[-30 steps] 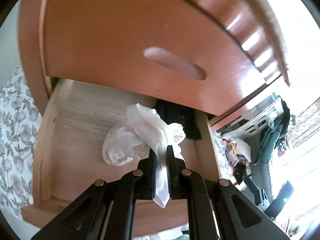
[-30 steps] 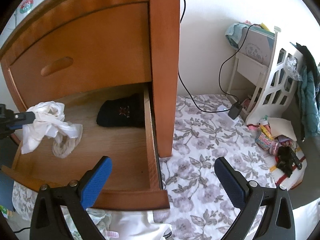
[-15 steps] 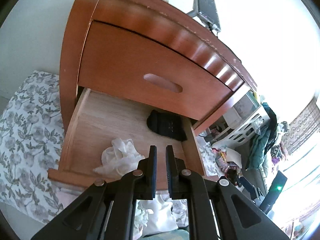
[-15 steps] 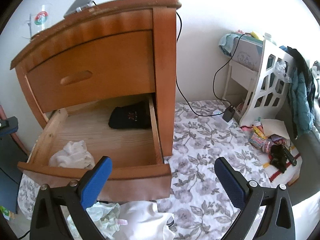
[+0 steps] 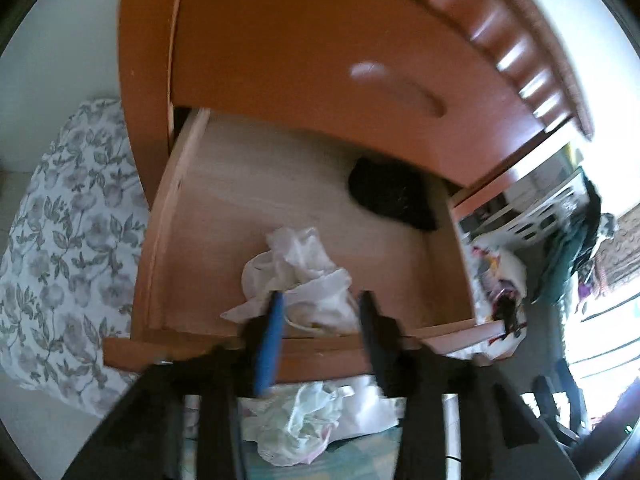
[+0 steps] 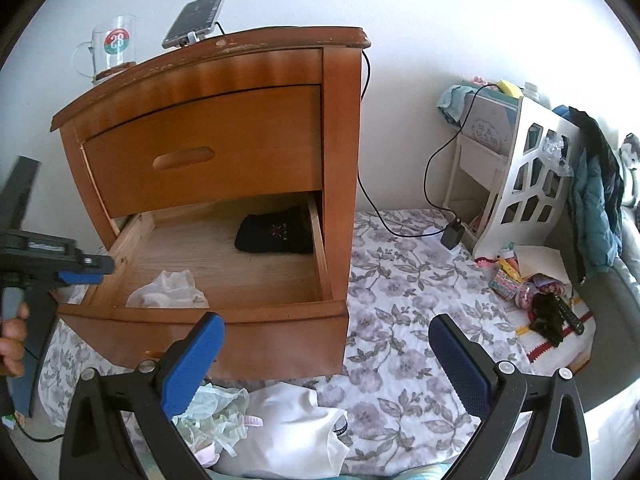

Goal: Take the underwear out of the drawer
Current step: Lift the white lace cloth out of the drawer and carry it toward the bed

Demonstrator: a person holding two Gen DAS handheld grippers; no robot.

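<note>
With your left gripper [image 5: 320,312] opening empty over the crumpled white underwear [image 5: 300,276] at the drawer's [image 5: 160,240] near edge, lower both pads around the thickest fold before closing.

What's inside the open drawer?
A crumpled white garment near the front and a folded black one at the back. Whatever lies beneath them is hidden.

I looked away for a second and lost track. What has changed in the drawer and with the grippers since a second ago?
The left gripper let go of the white underwear, which it had held lifted; the garment now lies crumpled at the drawer's front. Its jaws were shut and are opening above the garment. The right gripper pulled back and up, open and empty as before. The black garment stayed at the back.
</note>
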